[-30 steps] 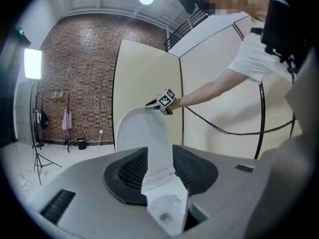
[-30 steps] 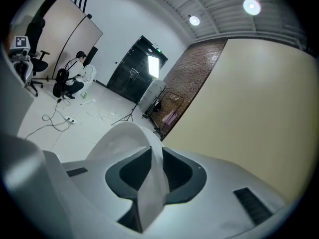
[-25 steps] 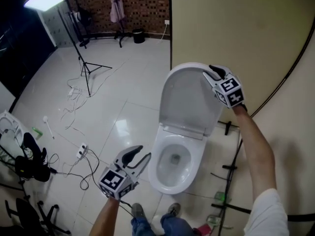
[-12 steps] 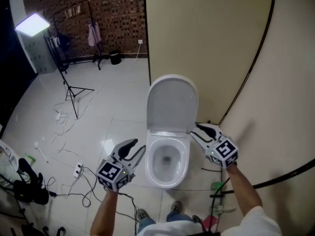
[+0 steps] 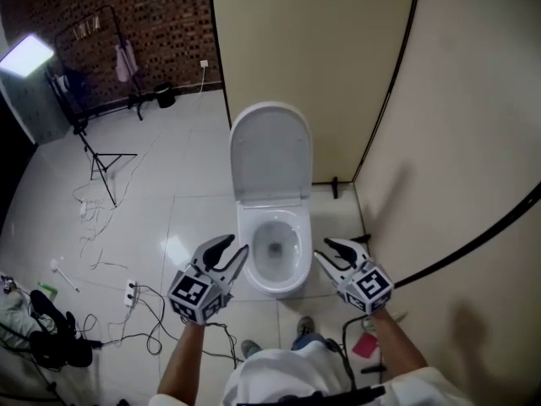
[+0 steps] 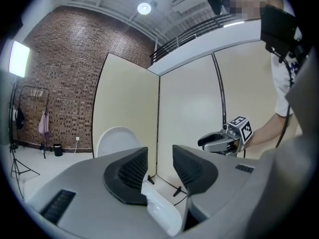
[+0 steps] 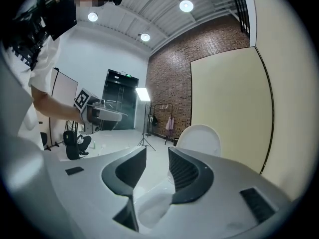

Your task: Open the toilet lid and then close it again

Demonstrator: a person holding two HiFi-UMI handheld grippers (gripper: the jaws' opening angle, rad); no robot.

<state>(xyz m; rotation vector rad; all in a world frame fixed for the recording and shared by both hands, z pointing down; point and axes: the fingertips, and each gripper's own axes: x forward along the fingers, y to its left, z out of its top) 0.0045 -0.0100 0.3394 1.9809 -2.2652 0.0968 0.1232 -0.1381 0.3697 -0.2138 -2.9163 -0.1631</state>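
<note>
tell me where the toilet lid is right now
Head view, centre: the toilet lid stands raised before the beige partition, directly behind the bowl.

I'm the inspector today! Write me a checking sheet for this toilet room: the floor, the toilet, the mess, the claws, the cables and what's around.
Surface: white tiled floor, shiny.
Job's things: toilet lid stands up, open; toilet bowl uncovered.
Clutter: black bag and a white brush near the left edge.
Grippers: left claw and right claw hover on either side of the bowl, jaws slightly apart, both empty, touching nothing.
Cables: loose cables and a power strip on the floor at left.
Surroundings: brick wall, clothes rack, light stand, beige partition walls.
</note>
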